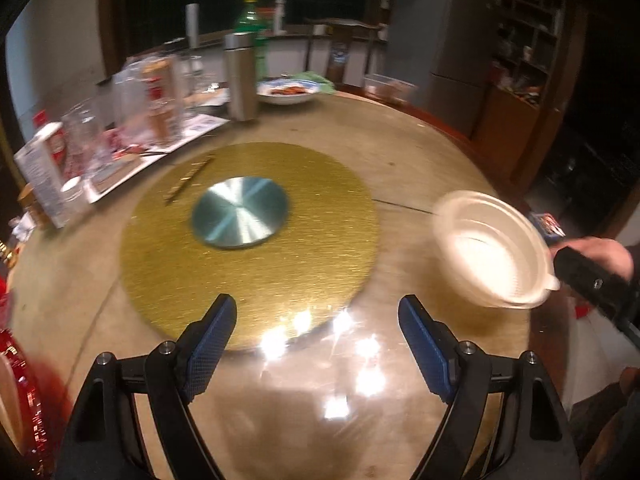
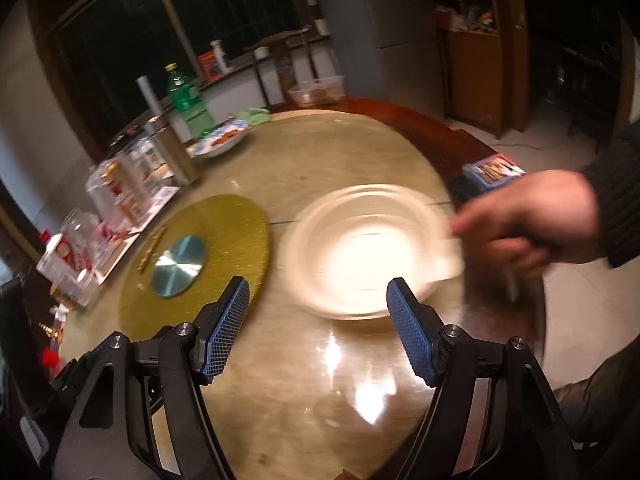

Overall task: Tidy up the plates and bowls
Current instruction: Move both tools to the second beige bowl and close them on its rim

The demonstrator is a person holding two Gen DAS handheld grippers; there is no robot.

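Observation:
A white plastic bowl (image 2: 368, 252) sits blurred on the round table, right of the gold turntable (image 2: 224, 240). A bare hand (image 2: 532, 216) touches its right rim. My right gripper (image 2: 318, 304) is open and empty, just short of the bowl's near edge. In the left wrist view the same bowl (image 1: 492, 252) lies at the right, with a black tool (image 1: 592, 280) and a hand at its rim. My left gripper (image 1: 318, 320) is open and empty over the near edge of the gold turntable (image 1: 248, 240).
A steel disc (image 1: 240, 212) lies at the turntable's centre. A tray with glasses, cans and cartons (image 1: 120, 120) crowds the far left. A thermos (image 1: 240, 76), a green bottle (image 1: 250, 28), a plate of food (image 1: 286, 90) and a plastic container (image 1: 388, 86) stand at the back.

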